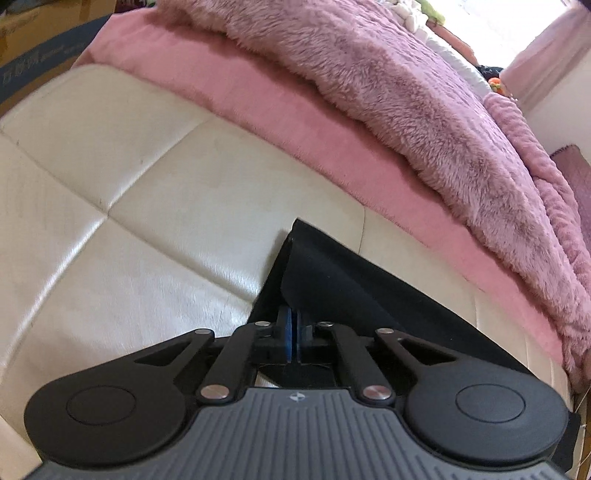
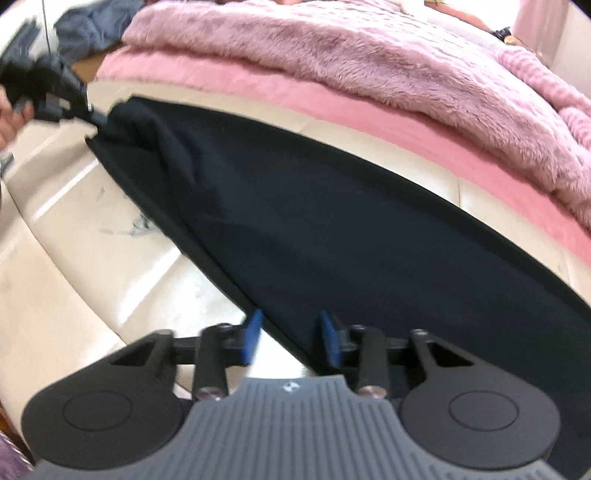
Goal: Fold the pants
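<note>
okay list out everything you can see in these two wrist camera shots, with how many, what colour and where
pants: one, black, spread flat on the cream cushion
cushioned surface: one, cream, quilted, under the pants
sheet: one, pink, along the far edge of the cushion
furry blanket: one, mauve-pink, heaped on the sheet
cardboard box: one, brown with a blue band, top left of the left wrist view
grey cloth: one, top left of the right wrist view
left tongs: one, black with blue pads, shut on a corner of the pants
right tongs: one, black with blue pads, open astride the pants' near edge
</note>
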`<action>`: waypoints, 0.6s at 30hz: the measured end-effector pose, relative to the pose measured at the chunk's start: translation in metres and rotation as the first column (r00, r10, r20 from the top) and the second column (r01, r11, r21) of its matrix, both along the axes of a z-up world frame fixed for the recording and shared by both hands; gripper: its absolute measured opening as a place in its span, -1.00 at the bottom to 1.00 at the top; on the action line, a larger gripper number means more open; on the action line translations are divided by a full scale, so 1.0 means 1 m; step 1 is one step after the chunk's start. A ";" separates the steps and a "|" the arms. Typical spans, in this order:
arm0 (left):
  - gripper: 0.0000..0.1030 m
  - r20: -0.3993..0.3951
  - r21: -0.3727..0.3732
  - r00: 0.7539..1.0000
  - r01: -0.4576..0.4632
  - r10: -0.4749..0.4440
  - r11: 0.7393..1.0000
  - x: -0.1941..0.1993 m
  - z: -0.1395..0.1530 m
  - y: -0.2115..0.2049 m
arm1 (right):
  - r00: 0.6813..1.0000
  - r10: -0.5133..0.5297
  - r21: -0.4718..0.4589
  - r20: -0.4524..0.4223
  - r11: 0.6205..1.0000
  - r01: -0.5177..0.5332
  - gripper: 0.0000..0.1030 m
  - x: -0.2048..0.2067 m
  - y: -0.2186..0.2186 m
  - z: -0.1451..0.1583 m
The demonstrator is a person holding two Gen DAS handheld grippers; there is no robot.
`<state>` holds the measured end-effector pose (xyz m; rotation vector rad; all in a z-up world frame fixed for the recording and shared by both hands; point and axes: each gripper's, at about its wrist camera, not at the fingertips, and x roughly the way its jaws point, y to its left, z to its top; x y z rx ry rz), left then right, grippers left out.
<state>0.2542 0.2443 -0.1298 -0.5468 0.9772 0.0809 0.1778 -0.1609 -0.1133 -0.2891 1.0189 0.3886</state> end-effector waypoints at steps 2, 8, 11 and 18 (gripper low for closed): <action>-0.99 0.009 0.020 1.000 0.012 -0.012 1.000 0.002 0.007 0.003 | 1.000 -0.008 0.003 0.001 1.000 0.008 -1.00 0.003 -0.004 -0.001; -1.00 -0.039 0.057 0.997 0.070 -0.067 0.996 0.006 0.019 0.014 | 0.998 -0.064 0.102 0.012 0.993 0.062 -1.00 0.008 -0.024 0.027; -1.00 -0.079 0.075 0.993 0.093 -0.087 0.993 0.003 0.006 0.013 | 0.998 -0.057 0.119 -0.016 0.991 0.058 -1.00 0.009 -0.025 0.026; -0.97 -0.118 0.089 0.992 0.065 -0.054 0.994 -0.001 -0.011 0.020 | 0.996 -0.030 0.095 -0.086 0.995 0.038 -0.98 0.000 -0.019 0.002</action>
